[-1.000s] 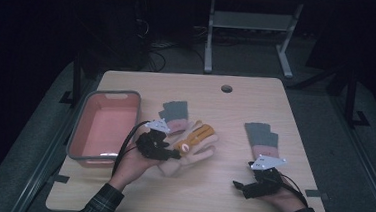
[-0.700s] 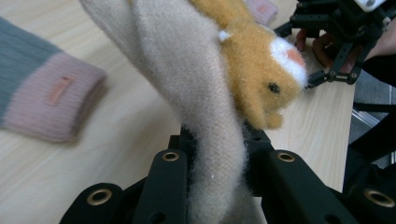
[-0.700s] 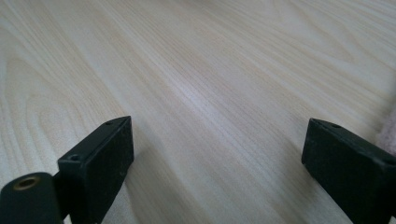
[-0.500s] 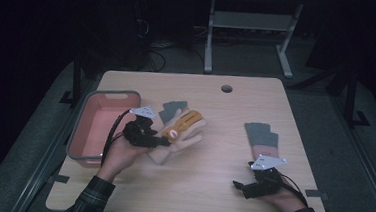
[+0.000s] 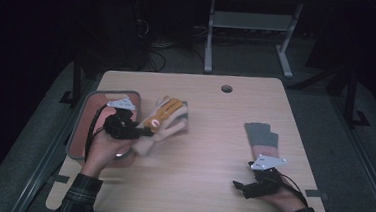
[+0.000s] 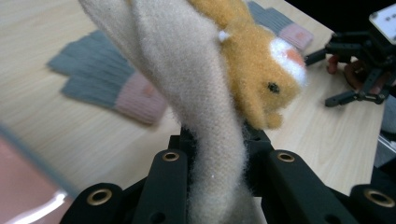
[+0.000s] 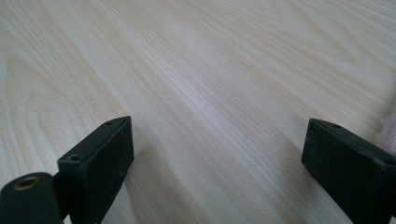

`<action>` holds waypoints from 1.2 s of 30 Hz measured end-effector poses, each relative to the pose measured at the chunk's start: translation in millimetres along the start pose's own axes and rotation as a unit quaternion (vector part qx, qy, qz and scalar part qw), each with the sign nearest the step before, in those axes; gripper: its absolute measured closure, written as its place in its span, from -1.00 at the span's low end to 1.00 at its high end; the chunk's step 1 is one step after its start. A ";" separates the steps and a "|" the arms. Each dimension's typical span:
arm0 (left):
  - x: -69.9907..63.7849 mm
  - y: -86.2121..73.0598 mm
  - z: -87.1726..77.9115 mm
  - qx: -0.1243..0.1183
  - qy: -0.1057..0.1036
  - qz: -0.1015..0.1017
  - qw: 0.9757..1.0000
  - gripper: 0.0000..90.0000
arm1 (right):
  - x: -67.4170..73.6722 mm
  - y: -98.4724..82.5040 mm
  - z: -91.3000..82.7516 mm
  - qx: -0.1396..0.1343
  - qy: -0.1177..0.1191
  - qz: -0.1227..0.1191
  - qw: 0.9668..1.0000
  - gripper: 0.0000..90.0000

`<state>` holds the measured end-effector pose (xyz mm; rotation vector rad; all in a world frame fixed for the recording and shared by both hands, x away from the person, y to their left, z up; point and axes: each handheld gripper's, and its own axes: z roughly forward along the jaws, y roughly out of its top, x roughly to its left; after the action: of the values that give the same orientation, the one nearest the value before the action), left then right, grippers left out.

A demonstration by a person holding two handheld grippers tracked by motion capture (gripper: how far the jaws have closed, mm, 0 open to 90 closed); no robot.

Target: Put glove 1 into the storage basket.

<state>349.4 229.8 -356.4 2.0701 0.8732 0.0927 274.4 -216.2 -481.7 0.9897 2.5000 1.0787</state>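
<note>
Cream glove (image 6: 205, 116), pinched by its cuff between the nearly closed jaws of your left gripper (image 5: 141, 129), hangs lifted beside the pink bin (image 5: 82, 123), presumably its destination, while your right gripper (image 5: 243, 186) rests wide open and empty near the grey glove (image 5: 261, 136).

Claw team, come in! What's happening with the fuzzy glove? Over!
Left claw shut on fuzzy cream-and-orange animal glove, lifted beside pink plastic bin. Right claw open, resting low over wooden table. Nothing in the way.
</note>
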 end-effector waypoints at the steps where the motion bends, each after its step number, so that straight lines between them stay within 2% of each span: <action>1: 2.1 -0.8 -2.9 -0.002 0.003 -0.003 1.000 0.67 | 0.0 0.0 0.0 0.000 0.000 0.000 1.000 -0.81; 5: 13.4 -6.2 -17.0 -0.017 0.013 -0.021 1.000 0.67 | 0.0 0.0 0.0 0.000 0.000 0.000 1.000 -0.81; 12: 25.2 -13.5 -31.8 -0.024 0.030 -0.037 0.999 0.68 | 0.0 0.0 0.0 0.000 0.000 0.000 1.000 -0.81; 18: 39.7 -21.8 -49.4 -0.034 0.054 -0.053 0.997 0.68 | 0.0 0.0 0.0 0.000 0.000 0.000 1.000 -0.81; 24: 53.0 -30.8 -62.7 -0.043 0.076 -0.073 0.994 0.69 | 0.0 0.0 0.0 0.000 0.000 0.000 1.000 -0.81; 29: 62.9 -37.3 -66.2 -0.040 0.092 -0.086 0.991 0.69 | 0.0 0.0 0.0 0.000 0.000 0.000 1.000 -0.81; 30: 68.1 -40.5 -65.1 -0.035 0.098 -0.092 0.990 0.69 | 0.0 0.0 0.0 0.000 0.000 0.000 1.000 -0.81; 36: 80.5 -46.5 -60.1 -0.020 0.112 -0.110 0.987 0.69 | 0.0 0.0 0.0 0.000 0.000 0.000 1.000 -0.81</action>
<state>362.5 338.5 -372.9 1.9377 1.2227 0.2251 274.4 -216.2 -481.7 0.9901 2.4999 1.0788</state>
